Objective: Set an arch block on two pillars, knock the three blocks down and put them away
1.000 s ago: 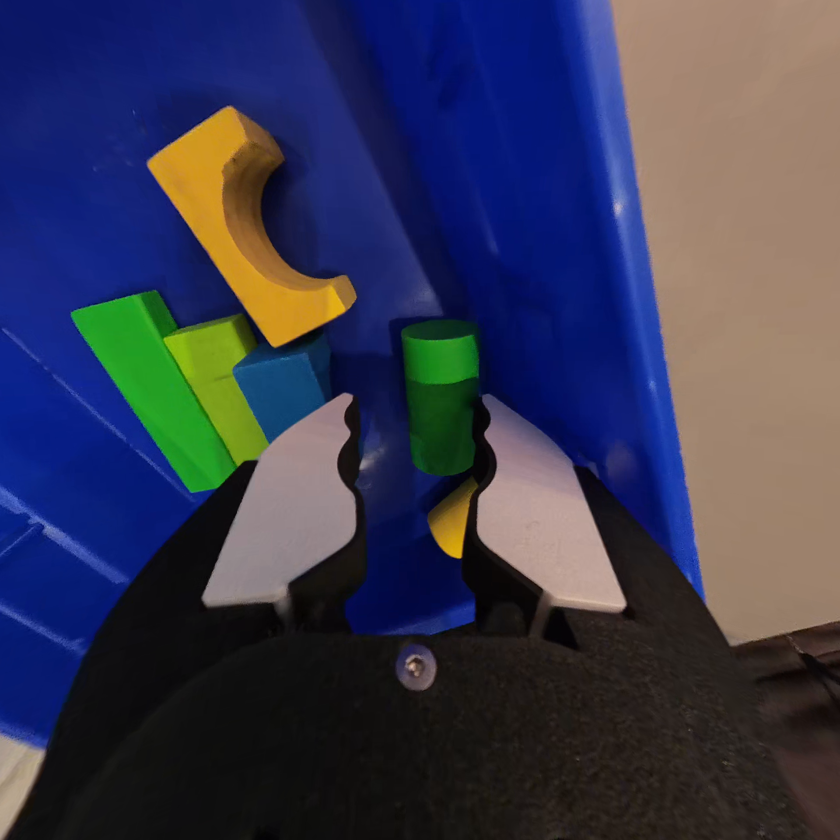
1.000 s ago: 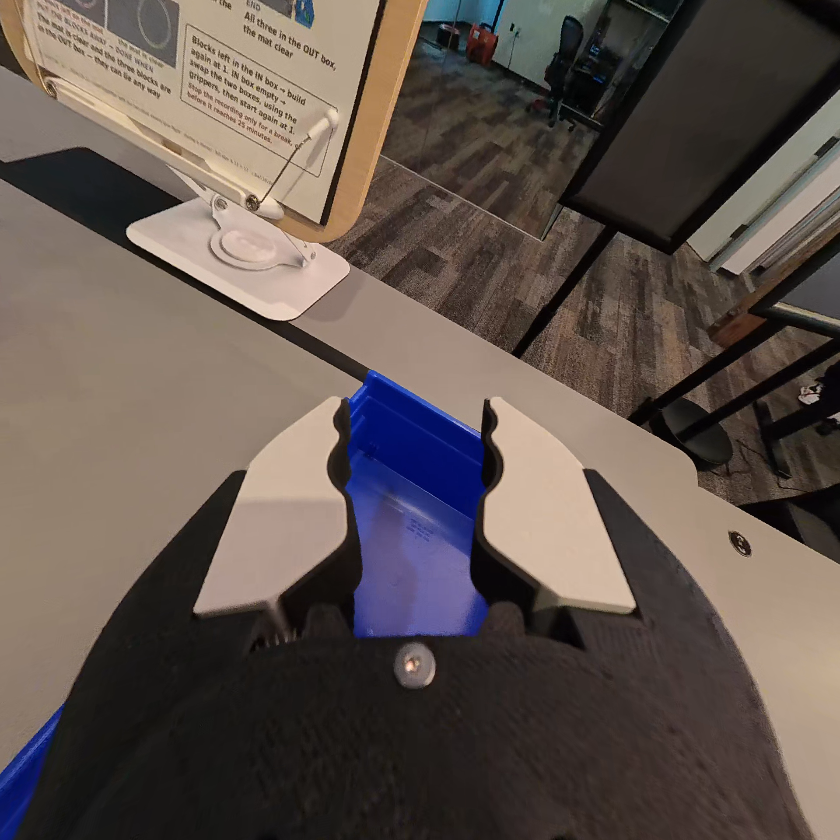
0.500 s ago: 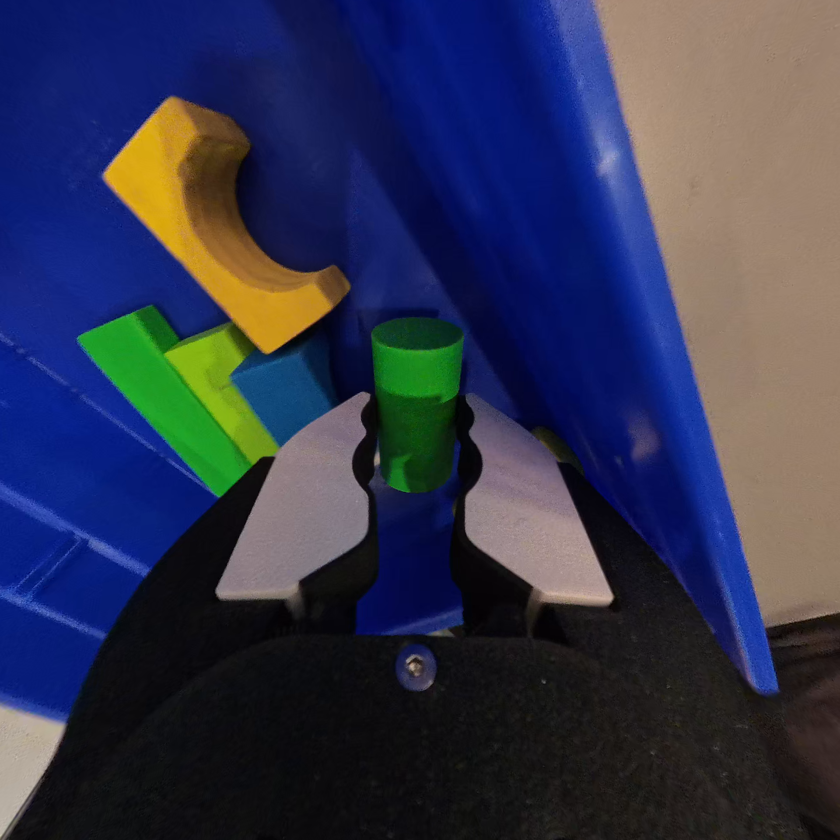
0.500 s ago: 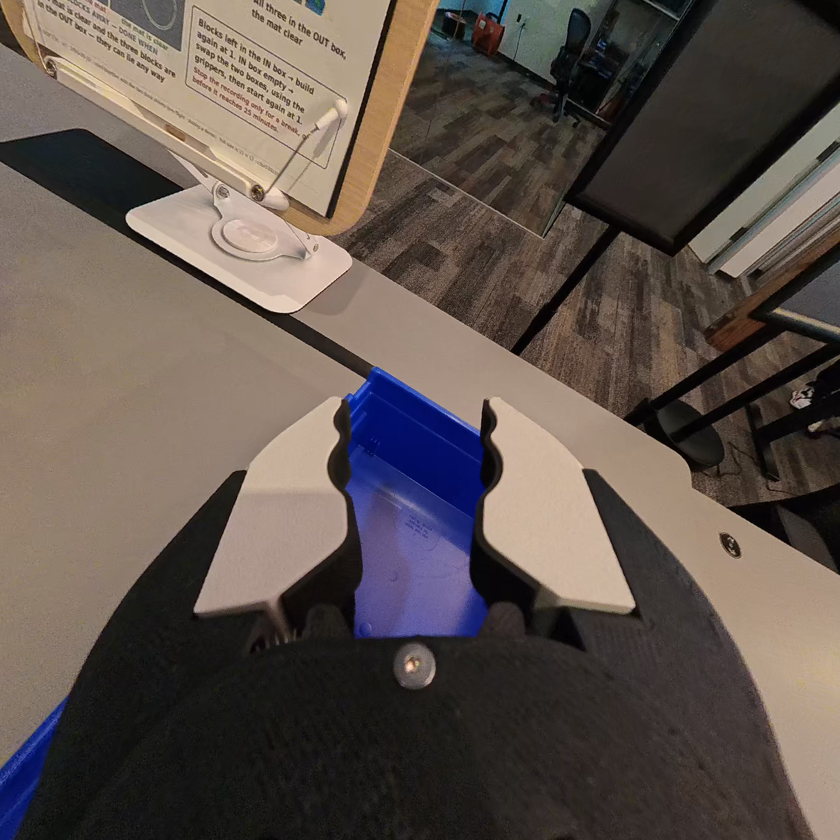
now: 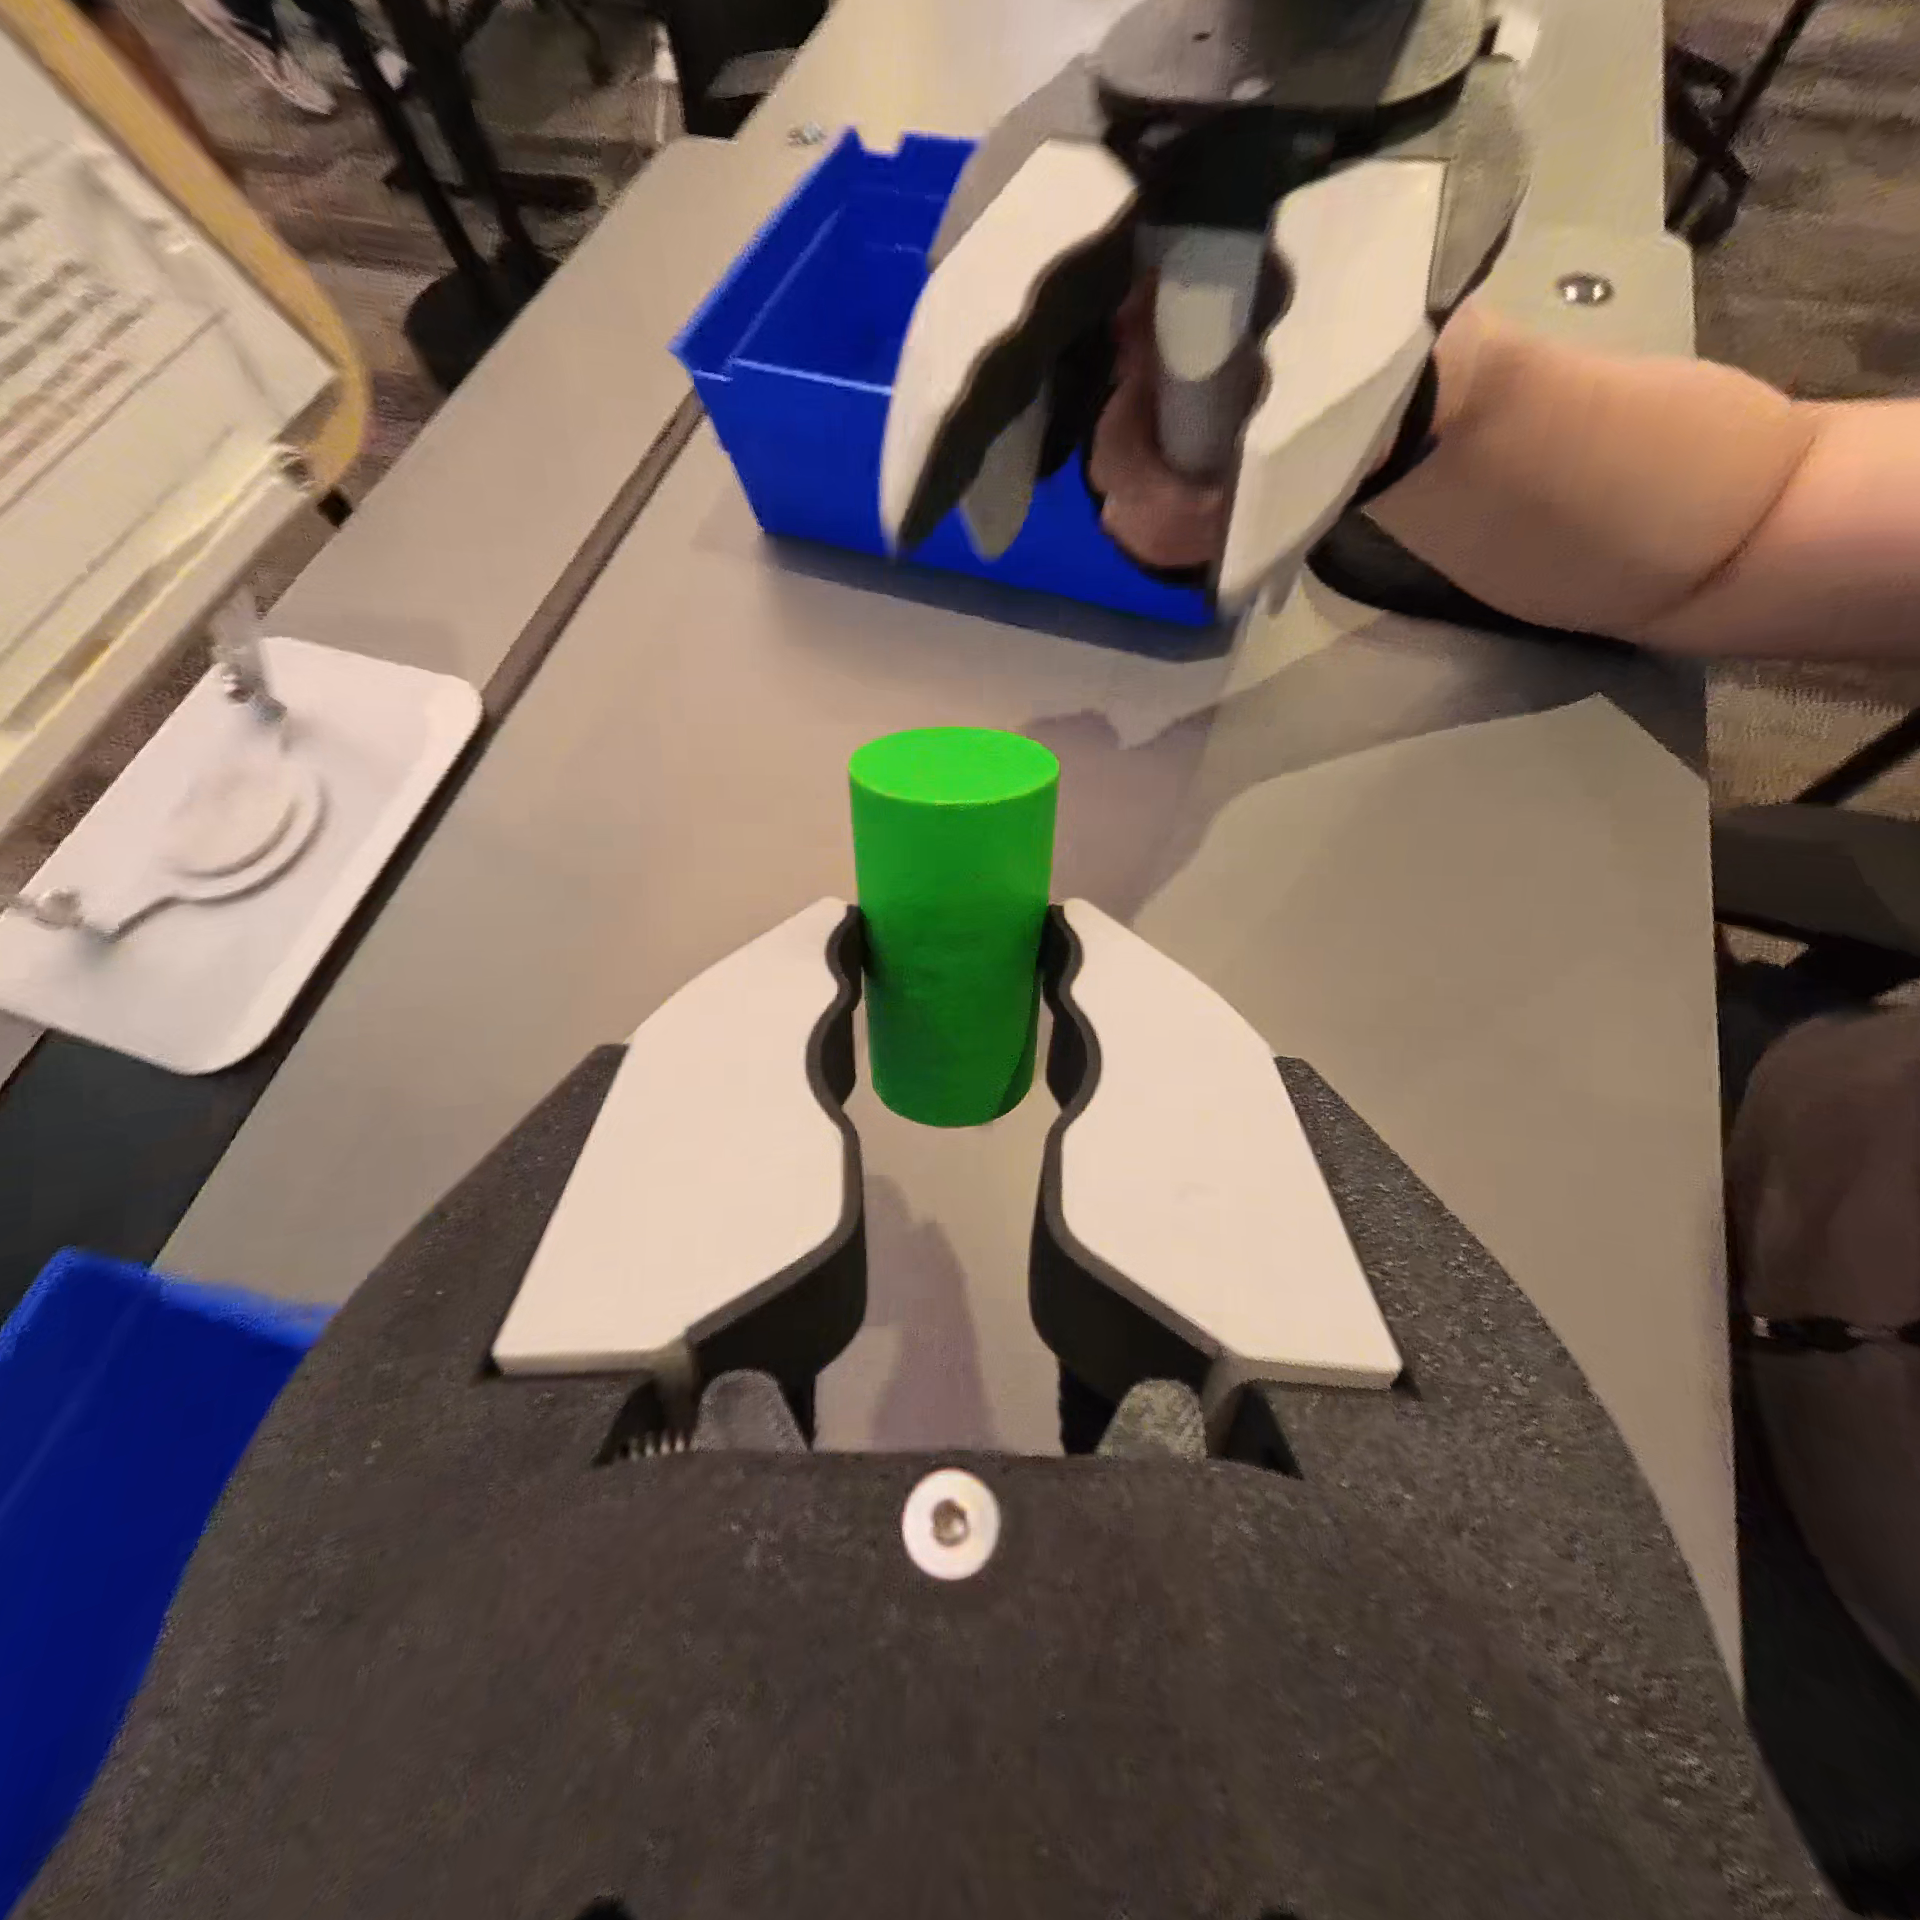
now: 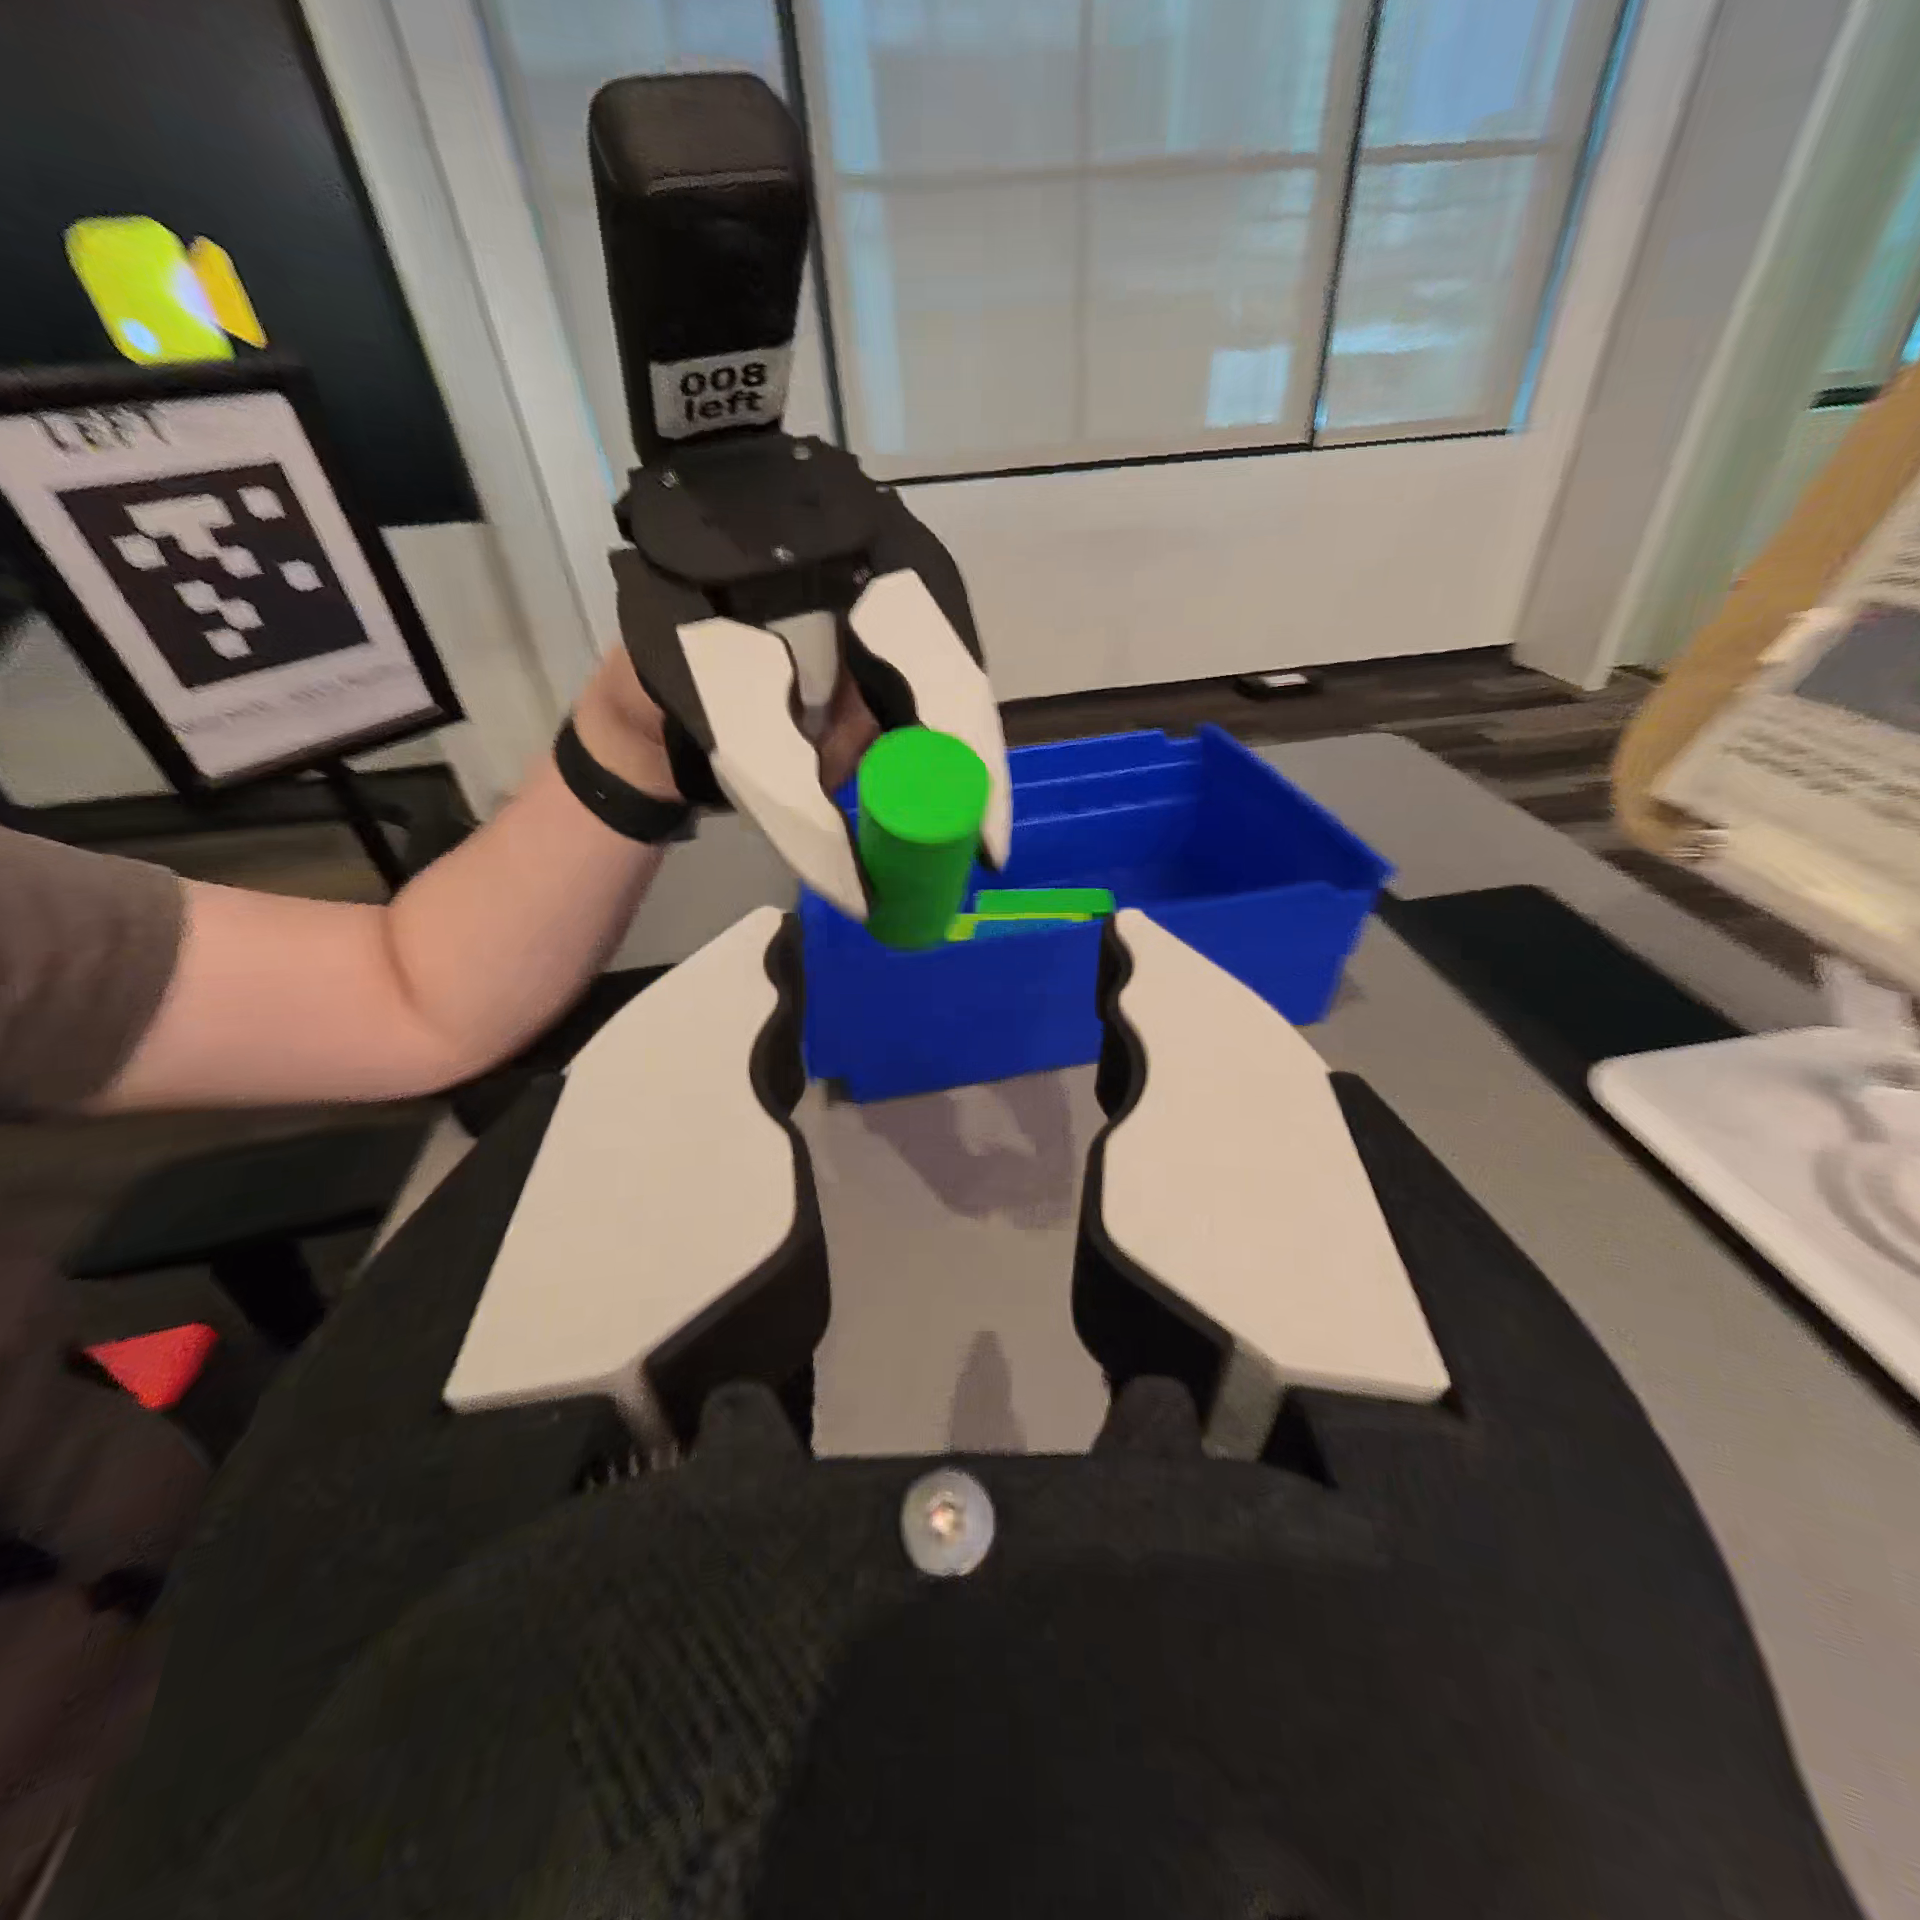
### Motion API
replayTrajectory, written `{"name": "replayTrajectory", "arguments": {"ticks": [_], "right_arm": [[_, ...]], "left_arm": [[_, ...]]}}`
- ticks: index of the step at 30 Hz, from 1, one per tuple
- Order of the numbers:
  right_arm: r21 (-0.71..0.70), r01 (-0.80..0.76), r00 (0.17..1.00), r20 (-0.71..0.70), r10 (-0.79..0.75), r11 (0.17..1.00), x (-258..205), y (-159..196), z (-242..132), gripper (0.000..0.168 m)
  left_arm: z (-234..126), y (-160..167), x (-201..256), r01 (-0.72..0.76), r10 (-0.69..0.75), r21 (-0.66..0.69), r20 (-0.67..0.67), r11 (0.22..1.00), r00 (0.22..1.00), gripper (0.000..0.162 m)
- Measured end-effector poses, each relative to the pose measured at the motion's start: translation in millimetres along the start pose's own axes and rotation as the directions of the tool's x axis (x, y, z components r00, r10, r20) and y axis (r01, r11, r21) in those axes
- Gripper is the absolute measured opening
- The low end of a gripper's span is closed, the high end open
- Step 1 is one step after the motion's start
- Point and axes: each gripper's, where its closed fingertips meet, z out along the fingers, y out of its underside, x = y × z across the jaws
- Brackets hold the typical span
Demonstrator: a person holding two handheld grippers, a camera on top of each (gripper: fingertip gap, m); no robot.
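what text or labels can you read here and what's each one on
White label on the black housing of the left gripper: readable, not quoted here.
Board with black-and-white marker pattern: heading blurred.
Instruction sheet on stand: too blurred.
Green cylinder, blue bin: no writing seen.

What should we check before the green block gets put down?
1. Left gripper shut on the cylinder: ok.
2. Cylinder upright in the jaws: ok in the left view, tilted in the right view; cannot tell.
3. Cylinder lifted clear of the bin: ok.
4. Table ahead bare for setting it down: ok.
5. Right gripper open, holding nothing: ok.
6. Arch block in sight: not ok.
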Motion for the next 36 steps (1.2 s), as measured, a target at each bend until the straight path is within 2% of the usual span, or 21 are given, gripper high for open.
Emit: {"name": "replayTrajectory", "arguments": {"ticks": [4,6,10,12,15,16,18,20,24,26,30,33,36], "right_arm": [[-0.048,-0.017,0.999,0.046,0.019,0.999,-13.5,20.8,21.9,0.054],[-0.063,-0.009,0.998,0.059,0.013,0.998,-16.6,25.7,24.7,0.035],[-0.147,-0.043,0.998,0.045,0.050,0.988,-7.6,42.2,25.4,0.032],[-0.160,-0.022,0.999,-0.026,0.018,0.987,8.3,51.7,25.9,0.032],[-0.224,-0.038,0.981,-0.192,-0.006,0.974,46.1,82.1,26.4,0.032],[-0.247,-0.055,0.972,-0.234,-0.004,0.967,57.6,94.9,26.8,0.032],[-0.295,-0.101,0.957,-0.290,0.012,0.950,77.2,121.3,27.6,0.032],[-0.321,-0.151,0.945,-0.325,0.041,0.935,91.6,141.5,27.4,0.032],[-0.333,-0.195,0.933,-0.352,0.071,0.922,106.6,158.8,25.1,0.032],[-0.333,-0.202,0.929,-0.362,0.073,0.921,110.6,162.7,22.8,0.032],[-0.323,-0.205,0.938,-0.335,0.091,0.924,109.2,168.6,23.3,0.032],[-0.305,-0.199,0.937,-0.336,0.091,0.931,109.0,168.6,23.2,0.032],[-0.303,-0.177,0.933,-0.354,0.062,0.937,111.9,166.3,22.4,0.034]], "left_arm": [[26.1,4.0,15.2,-0.038,0.036,-0.066,-0.027,0.997,0.999,0.033],[30.9,6.9,22.7,-0.052,0.046,-0.079,-0.068,0.996,0.997,0.033],[23.7,22.7,9.6,-0.111,0.112,-0.137,-0.006,0.984,0.994,0.037],[5.1,54.7,-14.5,-0.075,0.107,-0.304,0.092,0.950,0.990,0.049],[-38.8,122.8,-40.0,0.051,0.053,-0.536,0.177,0.843,0.983,0.048],[-51.4,143.4,-47.1,0.101,0.025,-0.583,0.204,0.806,0.979,0.052],[-69.6,178.1,-54.7,0.213,-0.064,-0.649,0.246,0.731,0.967,0.046],[-74.2,198.9,-54.7,0.263,-0.127,-0.687,0.244,0.677,0.962,0.051],[-57.1,209.1,-39.2,0.193,-0.154,-0.729,0.121,0.657,0.981,0.049],[-49.4,215.6,-33.1,0.183,-0.178,-0.766,0.091,0.616,0.980,0.047],[-39.1,229.7,-26.7,0.159,-0.187,-0.822,0.065,0.547,0.980,0.046],[-35.6,236.4,-29.8,0.150,-0.177,-0.839,0.066,0.524,0.982,0.043],[-33.1,241.6,-29.4,0.162,-0.209,-0.842,0.060,0.514,0.976,0.047]]}}
